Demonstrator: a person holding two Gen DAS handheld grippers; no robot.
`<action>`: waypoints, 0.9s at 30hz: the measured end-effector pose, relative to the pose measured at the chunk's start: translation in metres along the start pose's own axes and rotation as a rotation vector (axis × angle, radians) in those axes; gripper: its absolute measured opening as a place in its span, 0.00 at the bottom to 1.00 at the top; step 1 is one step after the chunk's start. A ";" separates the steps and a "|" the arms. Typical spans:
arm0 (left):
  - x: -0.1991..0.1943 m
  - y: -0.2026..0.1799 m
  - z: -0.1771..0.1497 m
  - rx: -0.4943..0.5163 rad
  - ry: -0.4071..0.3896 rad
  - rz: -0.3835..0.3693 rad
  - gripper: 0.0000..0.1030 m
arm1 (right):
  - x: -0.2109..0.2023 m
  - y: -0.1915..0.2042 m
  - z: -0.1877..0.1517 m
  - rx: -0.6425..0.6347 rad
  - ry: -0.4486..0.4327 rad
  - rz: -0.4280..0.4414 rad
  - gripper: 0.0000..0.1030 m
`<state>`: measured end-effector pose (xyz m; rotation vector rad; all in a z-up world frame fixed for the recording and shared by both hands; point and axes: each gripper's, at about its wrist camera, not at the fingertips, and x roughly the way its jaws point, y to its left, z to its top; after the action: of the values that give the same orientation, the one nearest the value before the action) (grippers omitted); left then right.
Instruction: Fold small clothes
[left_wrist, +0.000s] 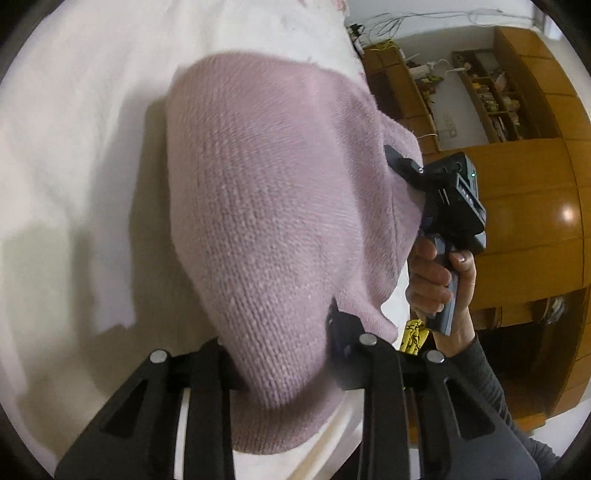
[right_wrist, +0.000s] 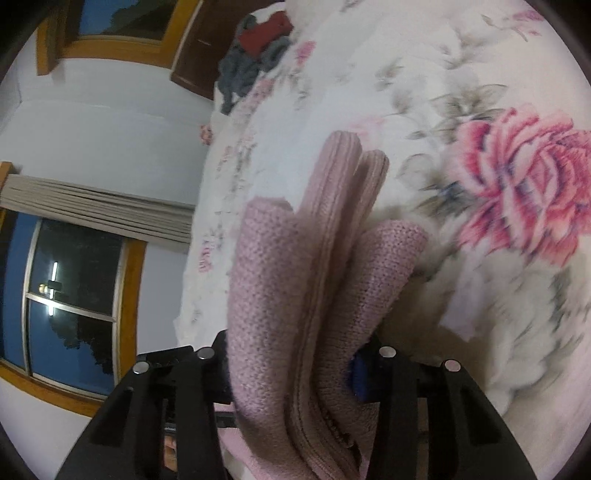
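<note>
A pale pink knitted garment (left_wrist: 280, 206) hangs lifted above the white bedspread (left_wrist: 74, 147), stretched between both grippers. My left gripper (left_wrist: 284, 354) is shut on its near edge, the knit bulging out between the black fingers. In the left wrist view the right gripper (left_wrist: 402, 166) bites the far side of the cloth, held by a person's hand (left_wrist: 439, 280). The right wrist view shows my right gripper (right_wrist: 291, 362) shut on several bunched layers of the pink garment (right_wrist: 306, 280), which stick out forward over the flowered bedspread (right_wrist: 517, 184).
A heap of grey and red clothes (right_wrist: 255, 48) lies at the bed's far end. Wooden cabinets and shelves (left_wrist: 517, 166) stand beside the bed. A window with a wooden frame (right_wrist: 77, 295) and a white wall are to the left in the right wrist view.
</note>
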<state>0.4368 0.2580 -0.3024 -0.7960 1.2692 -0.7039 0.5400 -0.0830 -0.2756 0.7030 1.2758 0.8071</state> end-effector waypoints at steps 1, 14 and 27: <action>-0.012 -0.003 -0.005 0.011 -0.009 0.002 0.25 | 0.000 0.006 -0.004 -0.003 -0.001 0.012 0.43; -0.113 0.084 -0.160 -0.158 -0.040 0.189 0.42 | 0.136 0.041 -0.125 0.017 0.236 0.004 0.53; -0.123 0.020 -0.214 0.073 -0.177 0.195 0.62 | 0.089 0.089 -0.173 -0.135 0.087 -0.147 0.40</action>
<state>0.2056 0.3438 -0.2760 -0.6499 1.1363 -0.5085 0.3668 0.0427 -0.2785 0.4645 1.3213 0.8017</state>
